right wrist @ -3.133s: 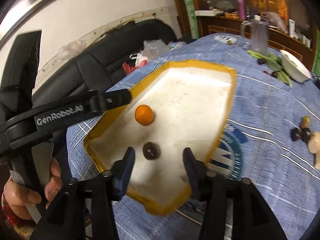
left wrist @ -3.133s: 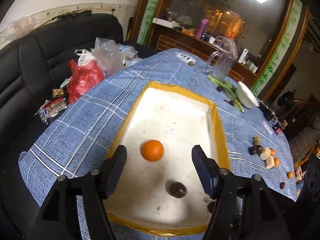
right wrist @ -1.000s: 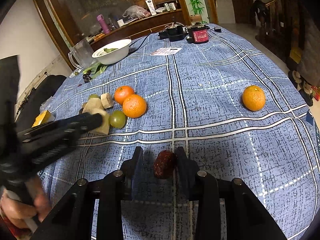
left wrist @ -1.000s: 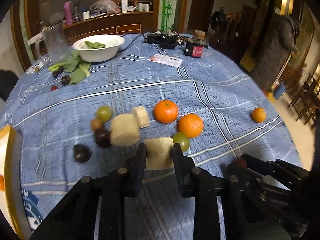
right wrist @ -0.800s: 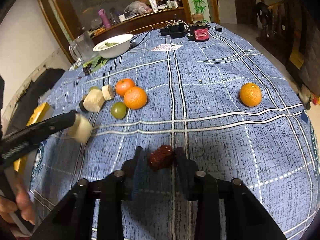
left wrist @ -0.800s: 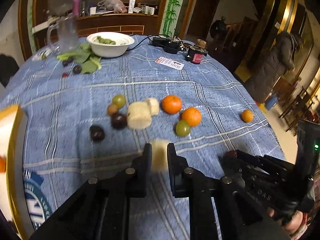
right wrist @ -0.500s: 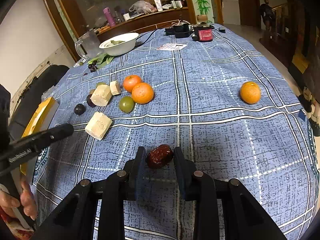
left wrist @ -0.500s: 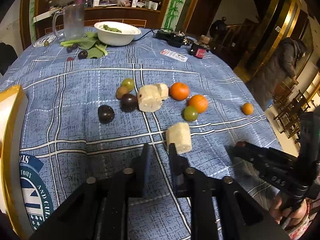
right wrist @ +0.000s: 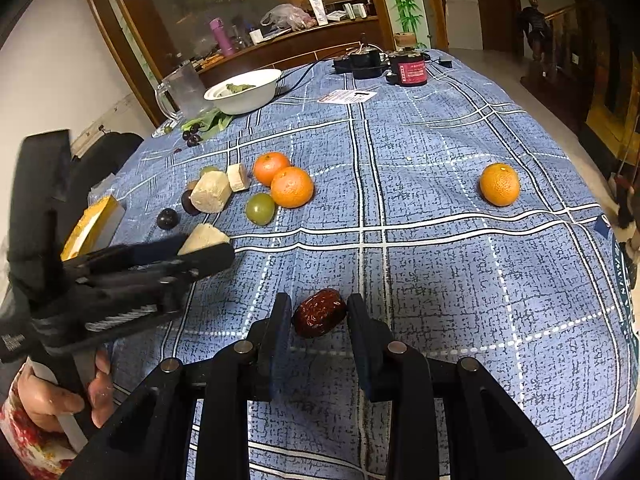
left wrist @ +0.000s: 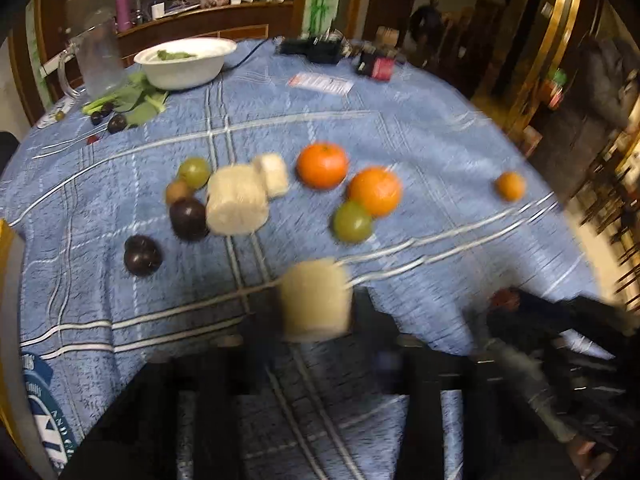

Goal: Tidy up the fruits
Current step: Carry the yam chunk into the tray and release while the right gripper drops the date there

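My left gripper (left wrist: 314,312) stands around a pale cut fruit chunk (left wrist: 315,298) on the blue cloth; the view is blurred and I cannot tell if it grips. It also shows in the right wrist view (right wrist: 204,248), its fingers beside the chunk (right wrist: 202,238). My right gripper (right wrist: 318,316) has its jaws a little apart around a red date (right wrist: 319,312) lying on the cloth. Two oranges (left wrist: 322,165) (left wrist: 374,191), a green grape (left wrist: 352,222), dark plums (left wrist: 143,255) and more pale chunks (left wrist: 236,200) lie ahead. A lone orange (right wrist: 499,184) lies right.
The yellow-rimmed tray's corner (right wrist: 90,222) is at the left. A white bowl (right wrist: 244,90), a glass jug (right wrist: 182,92), greens, a red jar (right wrist: 412,70) and a black power strip stand at the table's far side.
The left gripper dropped the pale chunk, then moved back over it and opened around it. The right gripper's jaws have loosened around the date, which has come down onto the cloth.
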